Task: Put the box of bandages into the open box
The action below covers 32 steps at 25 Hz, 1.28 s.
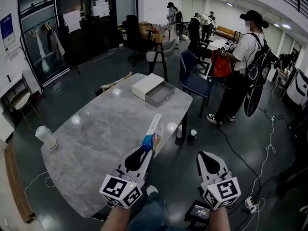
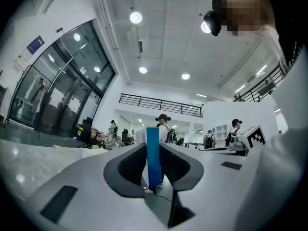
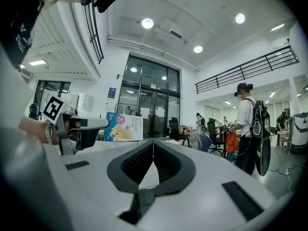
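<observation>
The left gripper (image 1: 147, 147) has the box of bandages (image 1: 154, 130), jaws clamped on its narrow blue end. In the left gripper view that blue edge stands upright, pinched between the two pads. The box is up in the air over the near right edge of the grey marble tabletop (image 1: 96, 134), its long side pointing toward the far end. Up there sits the open box (image 1: 161, 94), a grey tray with a white cover right against it, by the far right corner and well apart from the bandages. The right gripper (image 1: 206, 157) hangs off the tabletop's near right side, jaws together, nothing between them. A white cup (image 1: 46, 137) stands at the near left corner. A person with a backpack (image 1: 245, 66) stands on the floor beyond.
</observation>
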### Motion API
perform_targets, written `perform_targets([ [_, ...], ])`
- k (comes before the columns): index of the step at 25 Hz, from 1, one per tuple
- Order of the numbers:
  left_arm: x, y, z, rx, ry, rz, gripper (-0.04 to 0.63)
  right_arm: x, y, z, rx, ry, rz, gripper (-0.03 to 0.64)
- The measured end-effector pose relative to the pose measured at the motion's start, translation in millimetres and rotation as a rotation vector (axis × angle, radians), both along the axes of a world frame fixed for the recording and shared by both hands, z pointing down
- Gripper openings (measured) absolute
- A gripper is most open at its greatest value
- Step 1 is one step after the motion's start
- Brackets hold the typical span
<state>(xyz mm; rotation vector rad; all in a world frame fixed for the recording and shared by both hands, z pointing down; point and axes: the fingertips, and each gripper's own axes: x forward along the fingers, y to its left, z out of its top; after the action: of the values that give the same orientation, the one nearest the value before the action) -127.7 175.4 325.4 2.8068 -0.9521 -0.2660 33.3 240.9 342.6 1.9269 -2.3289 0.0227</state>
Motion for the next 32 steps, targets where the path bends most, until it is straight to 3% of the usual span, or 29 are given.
perform_targets([
  [9, 41.3, -107.0, -4.8, -0.026, 0.035, -0.030, 0.091, 36.6, -116.9, -16.8, -0.009, 0.049, -0.053, 0.026],
  [17, 49.2, -203.9, 7.5, -0.065, 0.062, -0.092, 0.091, 47.7, -226.7, -8.4, -0.044, 0.073, -0.119, 0.025],
  [25, 45.5, -257.3, 5.3, -0.071, 0.068, -0.151, 0.091, 47.9, -290.7, -0.1, -0.075, 0.074, -0.182, 0.026],
  [32, 62.6, -294.1, 9.7, -0.068, 0.064, -0.232, 0.091, 73.0, -341.4, 12.6, -0.083, 0.073, -0.259, 0.026],
])
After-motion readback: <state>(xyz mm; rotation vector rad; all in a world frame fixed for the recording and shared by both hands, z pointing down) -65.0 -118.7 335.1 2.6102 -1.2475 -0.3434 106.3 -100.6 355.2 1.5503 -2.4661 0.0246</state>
